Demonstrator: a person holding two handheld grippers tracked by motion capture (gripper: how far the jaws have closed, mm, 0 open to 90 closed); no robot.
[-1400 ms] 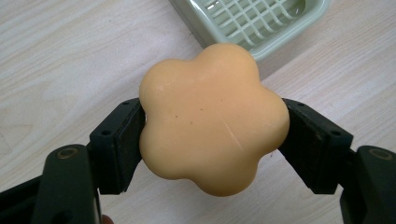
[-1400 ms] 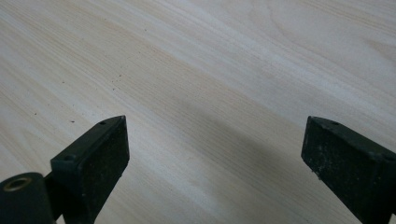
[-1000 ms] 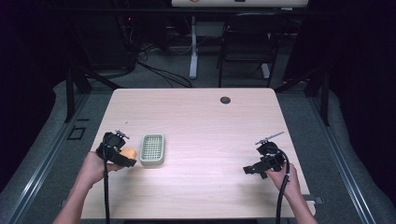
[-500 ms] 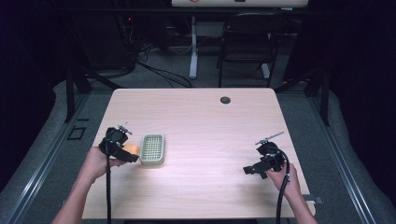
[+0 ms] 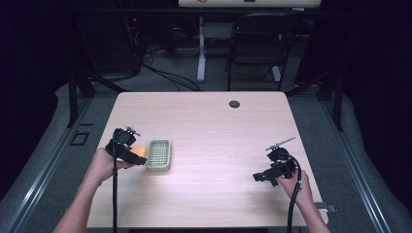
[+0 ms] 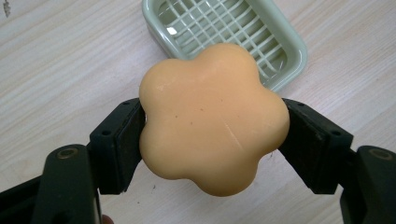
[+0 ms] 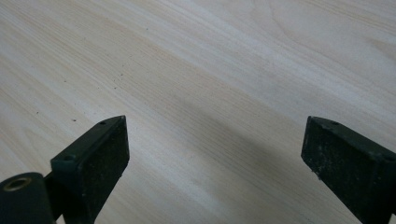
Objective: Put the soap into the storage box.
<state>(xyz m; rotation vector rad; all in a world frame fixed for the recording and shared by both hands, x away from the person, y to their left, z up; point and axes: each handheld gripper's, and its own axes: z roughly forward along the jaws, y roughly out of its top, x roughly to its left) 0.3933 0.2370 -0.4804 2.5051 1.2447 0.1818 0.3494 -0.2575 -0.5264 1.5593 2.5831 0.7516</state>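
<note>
Orange soap, clamped in the left tool, hovers over pale table; right tool spread.

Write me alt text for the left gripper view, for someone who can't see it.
An orange flower-shaped soap is clamped between the left gripper's two black fingers, held above a pale wooden table. Just beyond it sits an empty pale green soap dish with a grid insert.
</note>
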